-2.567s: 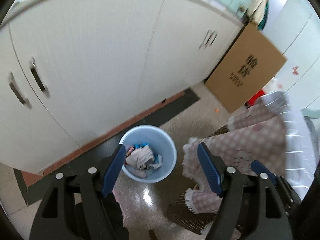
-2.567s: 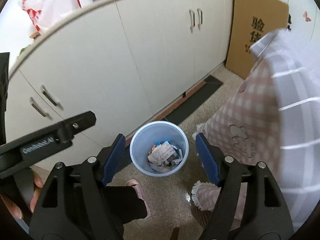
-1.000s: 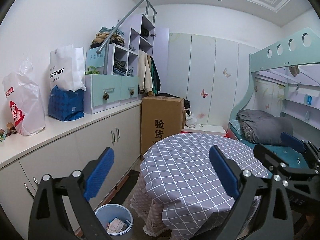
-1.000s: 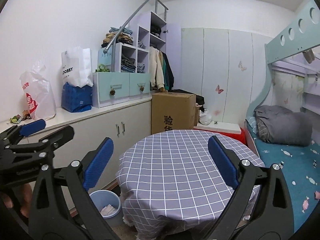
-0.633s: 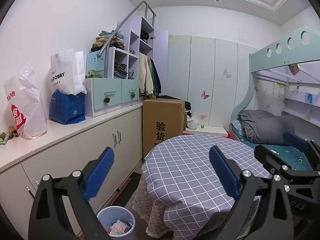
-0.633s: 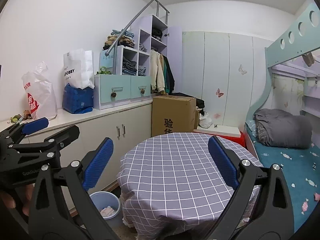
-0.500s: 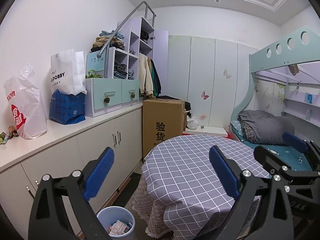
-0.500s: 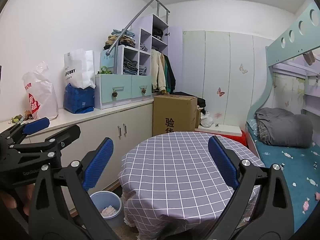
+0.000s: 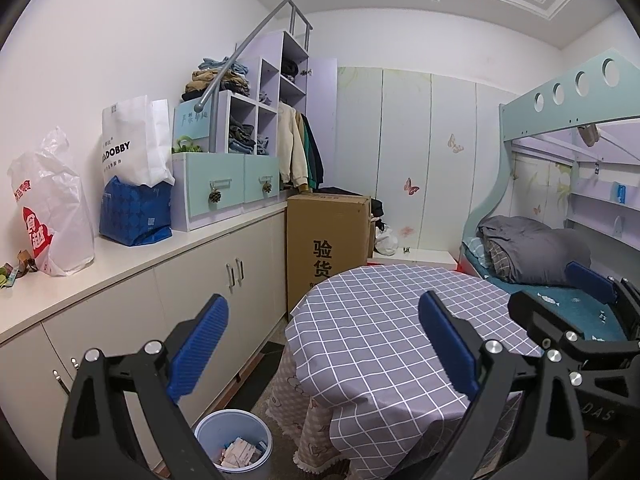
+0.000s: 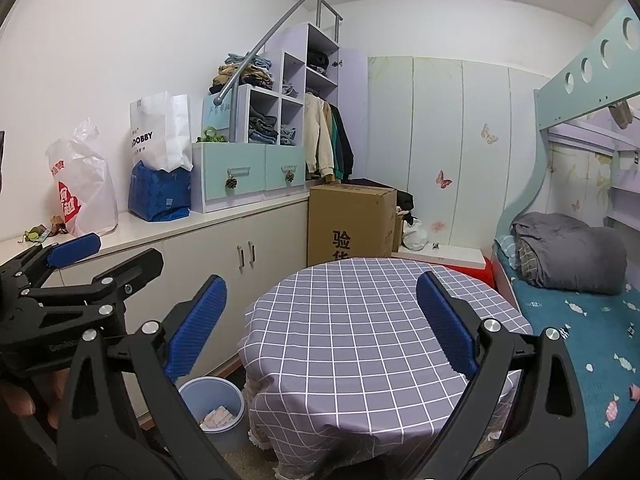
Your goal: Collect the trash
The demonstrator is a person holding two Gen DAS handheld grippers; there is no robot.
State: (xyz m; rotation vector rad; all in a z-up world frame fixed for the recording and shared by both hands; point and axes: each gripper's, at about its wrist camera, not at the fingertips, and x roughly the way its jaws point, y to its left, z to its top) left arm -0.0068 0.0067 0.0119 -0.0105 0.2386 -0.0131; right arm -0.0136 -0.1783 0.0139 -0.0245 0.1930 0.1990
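A light blue trash bin [image 9: 234,434] stands on the floor between the white cabinets and the round table; crumpled paper and wrappers lie inside it. It also shows in the right wrist view [image 10: 214,412]. My left gripper [image 9: 322,344] is open and empty, held level high above the floor, facing the table. My right gripper [image 10: 320,324] is open and empty, facing the same table. The left gripper's side [image 10: 76,276] shows at the left of the right wrist view. No loose trash shows on the tablecloth.
A round table with a grey checked cloth [image 9: 384,332] fills the middle. White cabinets [image 9: 224,292] run along the left, with bags [image 9: 52,208] on top. A cardboard box [image 9: 326,240] stands behind the table. A bunk bed [image 10: 576,280] is at the right.
Both grippers have risen from looking down into the bin to facing level across the room. In the last second the views shifted only slightly. Both stayed open and empty.
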